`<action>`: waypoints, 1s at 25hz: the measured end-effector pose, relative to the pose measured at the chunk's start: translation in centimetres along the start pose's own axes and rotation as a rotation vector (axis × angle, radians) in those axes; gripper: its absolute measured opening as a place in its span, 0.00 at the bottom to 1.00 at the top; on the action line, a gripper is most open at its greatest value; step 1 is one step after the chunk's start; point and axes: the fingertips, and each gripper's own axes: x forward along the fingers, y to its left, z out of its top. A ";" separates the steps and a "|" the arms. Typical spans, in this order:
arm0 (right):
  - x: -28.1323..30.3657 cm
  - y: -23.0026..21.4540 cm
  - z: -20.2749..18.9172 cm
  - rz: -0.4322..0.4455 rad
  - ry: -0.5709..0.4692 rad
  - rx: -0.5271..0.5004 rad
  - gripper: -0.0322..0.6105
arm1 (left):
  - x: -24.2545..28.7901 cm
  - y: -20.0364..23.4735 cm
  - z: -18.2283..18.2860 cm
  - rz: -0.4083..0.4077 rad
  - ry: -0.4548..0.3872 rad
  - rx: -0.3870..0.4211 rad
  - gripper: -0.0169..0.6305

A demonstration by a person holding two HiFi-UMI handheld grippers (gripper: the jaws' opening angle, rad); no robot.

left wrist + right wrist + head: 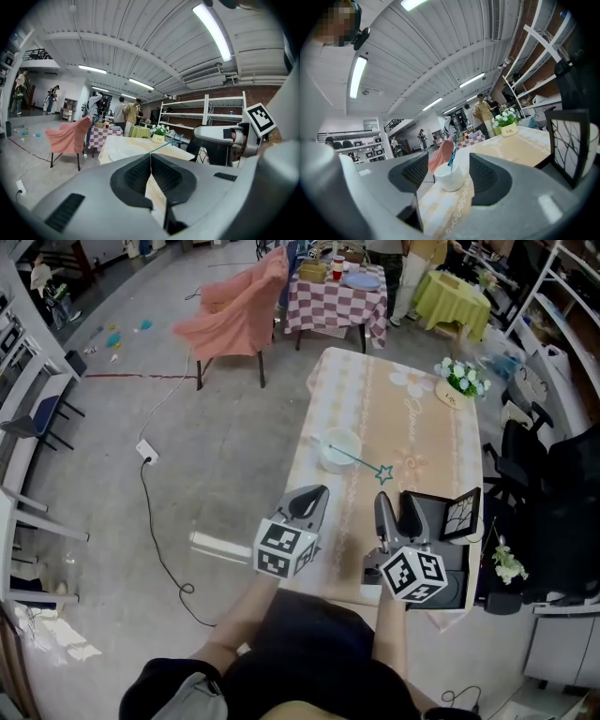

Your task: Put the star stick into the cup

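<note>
The white cup (pixel 339 449) stands mid-table on the beige cloth. The teal star stick (pixel 359 460) leans in it, with its star end (pixel 383 472) sticking out past the rim to the right. In the right gripper view the cup (pixel 451 177) stands ahead between the jaws, and the stick (pixel 452 158) rises from it. My right gripper (pixel 397 507) is open and empty, near the table's front edge. My left gripper (pixel 317 495) hovers at the front left edge, shut on nothing. In the left gripper view the star stick (pixel 165 145) shows beyond the shut jaws.
A flower pot (pixel 459 381) stands at the table's far right. A black picture frame (pixel 460 514) stands by my right gripper. Black office chairs (pixel 539 470) crowd the right side. A pink-draped chair (pixel 242 313) and a checkered table (pixel 333 301) stand further back.
</note>
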 end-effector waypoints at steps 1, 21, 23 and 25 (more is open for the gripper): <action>-0.2 0.1 -0.1 0.000 0.004 0.001 0.46 | -0.2 -0.1 0.0 -0.001 -0.004 -0.007 0.05; -0.9 1.1 -2.3 0.022 0.059 -0.013 0.09 | -2.4 0.2 0.7 0.015 -0.062 -0.055 0.05; -0.8 1.3 -2.1 0.031 0.057 -0.014 0.06 | -2.4 0.2 0.9 0.015 -0.065 -0.055 0.05; -0.7 1.4 -2.1 0.038 0.060 -0.017 0.06 | -2.3 0.1 1.0 0.013 -0.068 -0.053 0.05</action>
